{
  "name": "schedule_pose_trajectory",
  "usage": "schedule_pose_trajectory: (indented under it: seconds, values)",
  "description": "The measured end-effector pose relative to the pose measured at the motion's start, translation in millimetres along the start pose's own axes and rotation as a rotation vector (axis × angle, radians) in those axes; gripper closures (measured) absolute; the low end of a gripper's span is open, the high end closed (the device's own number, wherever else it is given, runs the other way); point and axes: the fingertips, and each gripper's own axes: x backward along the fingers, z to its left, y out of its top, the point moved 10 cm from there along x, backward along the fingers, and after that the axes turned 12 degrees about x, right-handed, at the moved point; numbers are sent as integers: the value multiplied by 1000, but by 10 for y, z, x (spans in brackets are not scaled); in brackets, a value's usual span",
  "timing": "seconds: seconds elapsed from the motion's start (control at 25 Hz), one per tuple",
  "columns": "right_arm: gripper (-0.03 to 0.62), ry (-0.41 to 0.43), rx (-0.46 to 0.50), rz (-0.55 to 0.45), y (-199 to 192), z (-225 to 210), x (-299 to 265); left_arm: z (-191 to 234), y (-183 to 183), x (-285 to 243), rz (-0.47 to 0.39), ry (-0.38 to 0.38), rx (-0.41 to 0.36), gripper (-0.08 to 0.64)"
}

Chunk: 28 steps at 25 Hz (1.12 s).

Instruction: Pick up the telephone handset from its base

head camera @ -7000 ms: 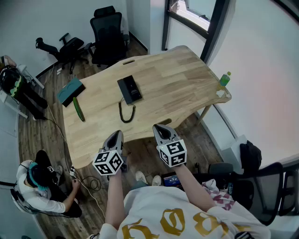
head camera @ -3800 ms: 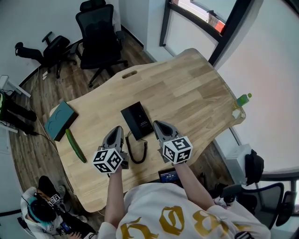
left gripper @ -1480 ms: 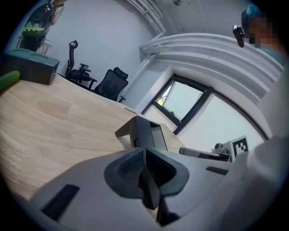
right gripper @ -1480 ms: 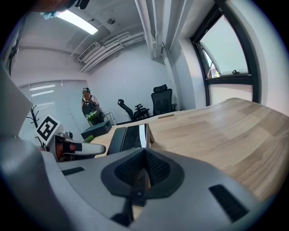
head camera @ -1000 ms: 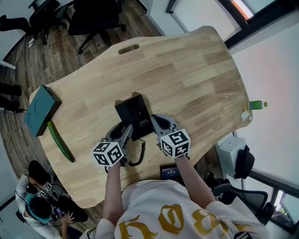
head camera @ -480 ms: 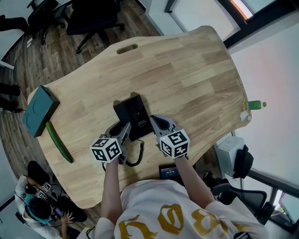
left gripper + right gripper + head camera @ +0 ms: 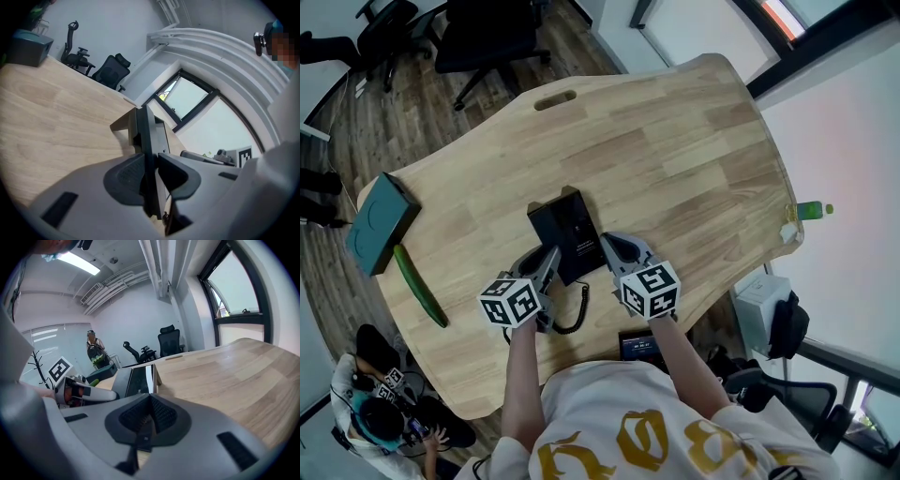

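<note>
While closing from wide a second ago, the left gripper (image 7: 546,259), left of centre, straddles the black handset (image 7: 541,226), not yet squeezing it. The handset lies on its base (image 7: 577,230) at centre, so lifting seems near. Just right, the right gripper (image 7: 614,246) is closed and empty.

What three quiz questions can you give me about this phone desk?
1. True or false: the cucumber lies close to the teal box.
2. What stands between the left gripper's jaws? A) the handset B) the cucumber C) nothing
3. Fill in: the bottle at the table's edge is ____.
Key: 1 true; 2 A, and the jaws are closing on it; 3 green.
</note>
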Motion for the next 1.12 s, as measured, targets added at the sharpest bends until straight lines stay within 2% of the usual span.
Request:
schedule_pose_trajectory:
  seconds: [0.28,0.8,1.12]
  values:
    - [588,-8,-9,-10,12,-14,17,-12,6,11,-2,-17,7,469]
    - [588,1,-8,-30,56,67,71,-168,-3,16,0,-22,-65,485]
    - [588,10,16,-34,83,132,133,-163,-22,50,-13,-33,-42,486]
